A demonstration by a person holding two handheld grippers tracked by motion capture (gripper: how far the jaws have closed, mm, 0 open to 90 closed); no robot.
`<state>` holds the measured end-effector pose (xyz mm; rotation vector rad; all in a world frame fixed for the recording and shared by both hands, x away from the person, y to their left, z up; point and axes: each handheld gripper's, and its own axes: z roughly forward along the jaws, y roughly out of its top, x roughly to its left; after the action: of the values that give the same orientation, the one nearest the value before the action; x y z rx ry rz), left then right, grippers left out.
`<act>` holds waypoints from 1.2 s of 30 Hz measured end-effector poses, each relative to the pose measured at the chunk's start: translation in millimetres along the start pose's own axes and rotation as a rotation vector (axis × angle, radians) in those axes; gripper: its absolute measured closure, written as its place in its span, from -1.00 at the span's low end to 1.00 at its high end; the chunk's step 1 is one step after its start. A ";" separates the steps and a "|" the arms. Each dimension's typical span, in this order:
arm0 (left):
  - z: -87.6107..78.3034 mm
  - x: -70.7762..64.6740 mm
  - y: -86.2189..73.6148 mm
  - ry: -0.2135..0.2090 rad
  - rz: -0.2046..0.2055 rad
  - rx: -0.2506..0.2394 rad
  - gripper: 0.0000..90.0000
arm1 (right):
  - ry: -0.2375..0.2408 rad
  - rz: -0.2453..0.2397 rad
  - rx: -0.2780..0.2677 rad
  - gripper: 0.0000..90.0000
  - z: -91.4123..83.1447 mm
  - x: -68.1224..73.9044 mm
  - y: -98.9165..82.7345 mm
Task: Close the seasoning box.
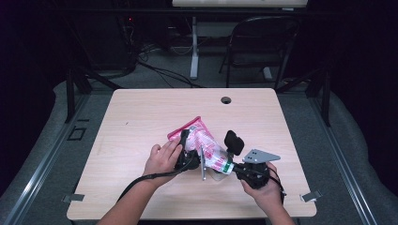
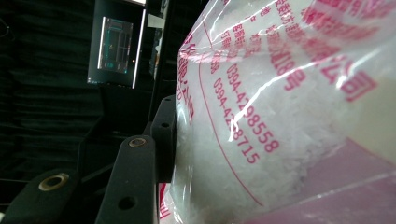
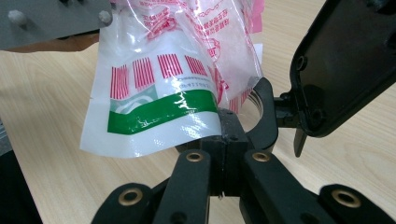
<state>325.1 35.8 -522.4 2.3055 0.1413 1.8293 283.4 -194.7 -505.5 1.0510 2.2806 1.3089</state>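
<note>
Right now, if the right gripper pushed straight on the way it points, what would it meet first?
The plastic bag: the right gripper is already shut on the bag's lower edge, so it would just push further into it. Beyond that, probably the left gripper holding the other side, though depth is hard to judge.

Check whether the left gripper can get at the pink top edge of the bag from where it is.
Probably yes. The left gripper already clamps the bag just below its pink top edge, with bare table around.
</note>
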 end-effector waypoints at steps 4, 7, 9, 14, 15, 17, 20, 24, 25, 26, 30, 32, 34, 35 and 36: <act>-0.2 0.2 -0.1 0.002 -0.001 0.000 0.36 | -0.001 0.003 0.000 1.00 0.7 0.0 -0.3; -0.5 0.3 -0.2 0.003 -0.004 -0.001 0.36 | -0.004 0.003 0.004 1.00 1.0 -0.5 -0.4; -0.7 0.6 -0.3 0.007 -0.002 -0.003 0.36 | -0.004 0.004 0.004 1.00 1.5 -0.9 -0.7; -0.9 0.5 -0.3 0.013 -0.003 -0.009 0.36 | -0.005 0.010 0.014 1.00 3.5 -3.0 -2.4; -1.0 0.6 -0.3 0.015 -0.003 -0.009 0.36 | -0.005 0.011 0.013 1.00 3.8 -3.3 -2.5; -1.3 0.8 -0.2 0.018 -0.003 -0.009 0.36 | -0.009 0.013 0.015 1.00 4.2 -3.8 -2.8; -1.8 0.9 -0.1 0.018 0.000 -0.008 0.36 | -0.009 0.016 0.020 1.00 5.1 -4.7 -3.5; -2.5 1.0 0.0 0.021 0.000 -0.009 0.37 | -0.009 0.017 0.023 1.00 6.4 -5.5 -4.4; -2.6 1.0 0.0 0.022 0.001 -0.010 0.37 | -0.011 0.019 0.022 1.00 6.6 -5.5 -4.7; -2.6 1.0 0.0 0.025 0.001 -0.011 0.37 | -0.011 0.020 0.023 1.00 6.7 -5.7 -4.8; -3.2 1.0 -0.2 0.028 0.001 -0.014 0.37 | -0.012 0.019 0.026 1.00 7.2 -6.0 -5.2; -3.8 1.2 -0.4 0.032 0.004 -0.016 0.37 | -0.011 0.021 0.027 1.00 7.6 -6.3 -5.4; -4.1 1.2 -0.5 0.035 0.007 -0.017 0.37 | -0.010 0.023 0.028 1.00 8.2 -6.6 -5.8; -4.3 1.2 -0.5 0.035 0.007 -0.017 0.37 | -0.011 0.023 0.031 1.00 8.3 -6.7 -6.0; -4.6 1.2 -0.5 0.037 0.008 -0.016 0.37 | -0.012 0.024 0.030 1.00 8.7 -6.7 -6.2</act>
<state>320.9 36.9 -520.4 2.2655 0.1226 1.8709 290.3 -196.2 -515.9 1.0968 2.2923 1.2783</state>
